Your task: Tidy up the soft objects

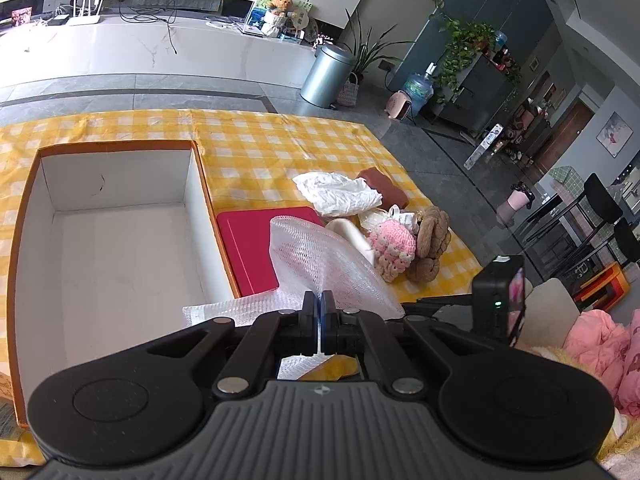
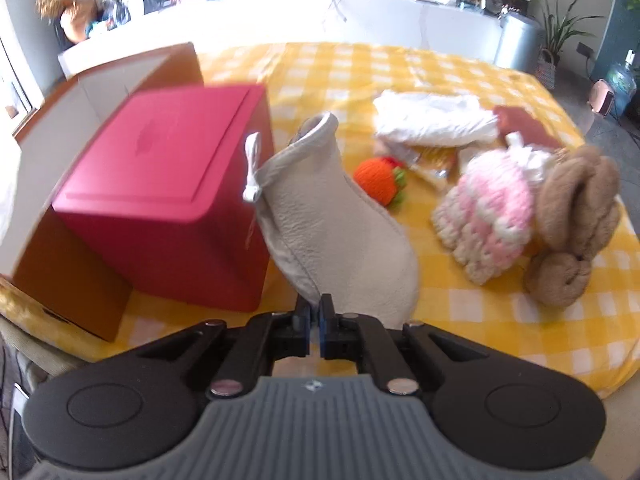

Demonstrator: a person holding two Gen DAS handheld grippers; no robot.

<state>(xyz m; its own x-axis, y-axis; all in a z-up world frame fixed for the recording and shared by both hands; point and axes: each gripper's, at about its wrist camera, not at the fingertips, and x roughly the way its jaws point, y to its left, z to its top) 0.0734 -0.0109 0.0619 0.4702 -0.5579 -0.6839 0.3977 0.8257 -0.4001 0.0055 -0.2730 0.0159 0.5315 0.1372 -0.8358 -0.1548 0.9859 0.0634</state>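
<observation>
My left gripper [image 1: 319,300] is shut on a white mesh cloth [image 1: 320,260], which hangs by the near right corner of an open orange box with a white inside [image 1: 116,240]. My right gripper [image 2: 316,306] is shut on a cream leather pouch [image 2: 328,216] with a white tie, lifted off the yellow checked cloth [image 2: 480,312] beside the red box [image 2: 168,184]. To the right lie a pink-and-white crochet piece [image 2: 492,216], a brown knitted toy [image 2: 576,216], an orange crochet fruit [image 2: 378,180] and a crumpled white cloth [image 2: 432,120].
A red lid or box [image 1: 256,248] stands against the orange box's right wall. A dark red pad [image 1: 384,186] lies behind the white cloth [image 1: 340,196]. Past the table's far edge are a metal bin [image 1: 326,74], plants and a water bottle. Pink fabric [image 1: 600,352] lies at right.
</observation>
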